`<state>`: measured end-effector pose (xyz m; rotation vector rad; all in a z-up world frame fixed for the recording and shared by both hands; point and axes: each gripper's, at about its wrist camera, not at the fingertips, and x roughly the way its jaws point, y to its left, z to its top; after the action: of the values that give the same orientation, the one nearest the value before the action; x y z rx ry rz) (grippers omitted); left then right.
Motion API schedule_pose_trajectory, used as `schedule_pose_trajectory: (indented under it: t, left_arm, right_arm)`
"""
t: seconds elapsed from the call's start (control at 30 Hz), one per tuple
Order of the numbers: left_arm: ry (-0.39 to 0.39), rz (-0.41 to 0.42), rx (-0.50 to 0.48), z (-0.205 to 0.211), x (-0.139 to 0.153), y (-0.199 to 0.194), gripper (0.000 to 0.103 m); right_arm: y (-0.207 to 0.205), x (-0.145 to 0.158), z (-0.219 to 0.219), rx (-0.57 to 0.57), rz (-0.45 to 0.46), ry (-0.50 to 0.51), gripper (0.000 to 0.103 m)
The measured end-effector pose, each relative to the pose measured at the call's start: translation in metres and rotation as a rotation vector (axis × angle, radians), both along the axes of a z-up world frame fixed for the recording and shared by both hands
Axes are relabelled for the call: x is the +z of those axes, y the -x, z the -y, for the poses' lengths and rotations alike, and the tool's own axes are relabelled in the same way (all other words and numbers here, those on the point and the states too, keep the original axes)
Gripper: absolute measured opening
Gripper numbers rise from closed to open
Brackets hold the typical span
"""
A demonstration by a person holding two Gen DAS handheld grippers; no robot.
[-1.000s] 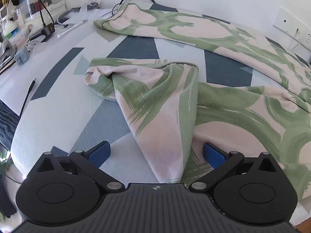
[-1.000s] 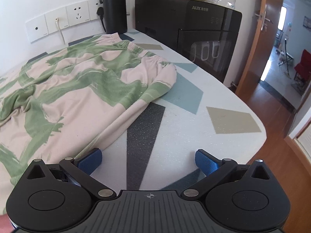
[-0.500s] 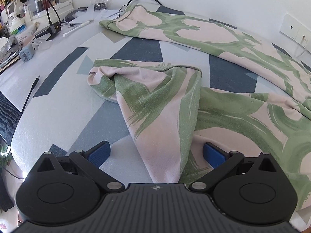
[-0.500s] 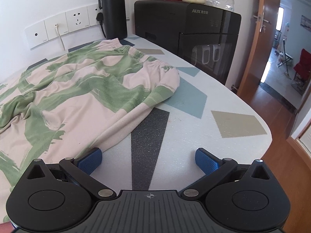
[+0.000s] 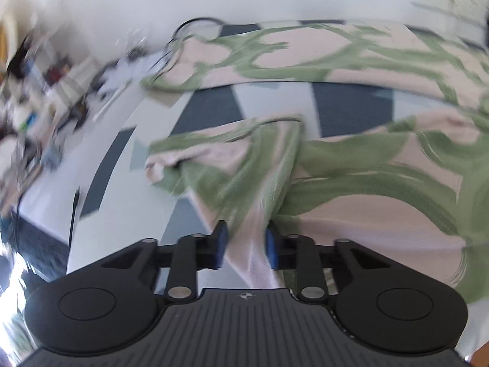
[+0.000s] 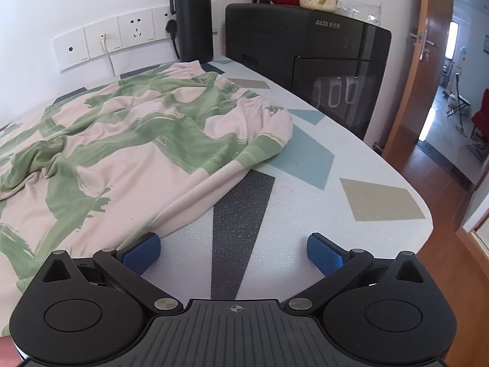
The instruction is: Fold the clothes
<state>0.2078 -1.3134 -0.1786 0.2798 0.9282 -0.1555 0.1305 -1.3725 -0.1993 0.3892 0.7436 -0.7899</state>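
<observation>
Tabletop (image 6: pixel 379 202) is pale, grainy, foam-like, printed with dark, teal and tan geometric wedges. Left gripper (image 5: pixel 246 244): black linkage, blue ribbed pads, jaws closing on a bunched pink fold of the pink-and-green brushstroke-print knit trousers (image 5: pixel 351 183); fabric sits between the pads, and they look to be pinching it, though the left view is motion-blurred. Beyond that, one crumpled leg end lies on the table, the other leg stretches along the far side. Blurred clutter at far left, unreadable.

Right gripper (image 6: pixel 233 249): fingers spread wide, nothing between them; left pad just beside the trousers' hem edge. Trousers lie rumpled ahead-left, gathered elastic waistband farthest. Behind: black boxy AUX appliance (image 6: pixel 321 61), tall black cylindrical flask (image 6: pixel 194 15), white wall sockets (image 6: pixel 113 41), wooden door (image 6: pixel 428 61).
</observation>
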Motion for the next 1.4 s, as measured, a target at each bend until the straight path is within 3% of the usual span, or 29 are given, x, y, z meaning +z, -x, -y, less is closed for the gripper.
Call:
schedule_pose_trajectory:
  t: [0.13,0.2,0.3,0.5,0.53,0.6,0.63,0.7,0.73,0.8,0.87,0.93,1.03,1.17,1.23,1.3,1.4]
  left_arm:
    - [0.121,-0.034,0.131,-0.044,0.001,0.000,0.017]
    - [0.153,-0.048,0.172,-0.054,-0.002,-0.001,0.027]
    - [0.124,-0.030,0.185,-0.052,-0.003,-0.002,0.043]
    - [-0.117,0.058,0.000,-0.003,-0.008,-0.005,0.045]
    - [-0.149,0.072,-0.049,0.005,-0.008,-0.004,0.044]
    - [-0.192,0.093,-0.152,0.019,-0.010,-0.001,0.007]
    - [-0.179,0.118,-0.165,0.019,-0.005,0.000,0.007]
    - [-0.118,0.181,-0.150,0.014,0.008,0.004,0.005]
    - [-0.033,0.218,-0.109,0.003,0.018,0.006,0.005]
    - [0.272,0.264,0.055,-0.045,0.037,0.008,0.005]
    - [0.503,0.221,0.262,-0.095,0.035,0.009,0.005]
    - [0.569,0.143,0.397,-0.127,0.020,0.013,0.005]
    - [0.555,0.048,0.495,-0.152,-0.005,0.021,0.007]
    - [0.529,0.005,0.503,-0.154,-0.019,0.024,0.026]
    - [0.433,0.015,0.434,-0.141,-0.019,0.021,0.037]
    - [0.281,0.033,0.333,-0.121,-0.019,0.017,0.055]
    - [0.004,0.091,0.144,-0.085,-0.021,0.019,0.059]
  right_arm:
    - [0.002,0.002,0.005,0.038,-0.013,-0.024,0.102]
    - [0.005,0.003,0.008,0.045,-0.002,-0.041,0.102]
    - [0.010,0.004,0.012,0.054,0.019,-0.059,0.102]
    - [0.006,0.004,0.012,0.079,-0.017,-0.045,0.102]
    - [0.005,0.004,0.011,0.078,-0.020,-0.041,0.102]
    - [0.005,0.004,0.011,0.073,-0.018,-0.044,0.102]
    - [0.005,0.004,0.011,0.072,-0.018,-0.045,0.102]
    - [0.005,0.004,0.011,0.073,-0.021,-0.044,0.102]
    - [0.004,0.003,0.011,0.076,-0.024,-0.042,0.102]
    - [0.003,0.004,0.012,0.079,-0.027,-0.042,0.102]
    - [0.001,0.004,0.013,0.080,-0.030,-0.045,0.102]
    - [0.000,0.005,0.015,0.076,-0.031,-0.050,0.102]
    - [-0.002,0.005,0.016,0.074,-0.034,-0.053,0.102]
    - [-0.002,0.005,0.019,0.082,-0.039,-0.055,0.102]
    - [-0.003,0.005,0.019,0.081,-0.043,-0.056,0.102]
    - [-0.004,0.006,0.019,0.078,-0.045,-0.058,0.102]
    - [-0.004,0.006,0.019,0.073,-0.048,-0.065,0.102]
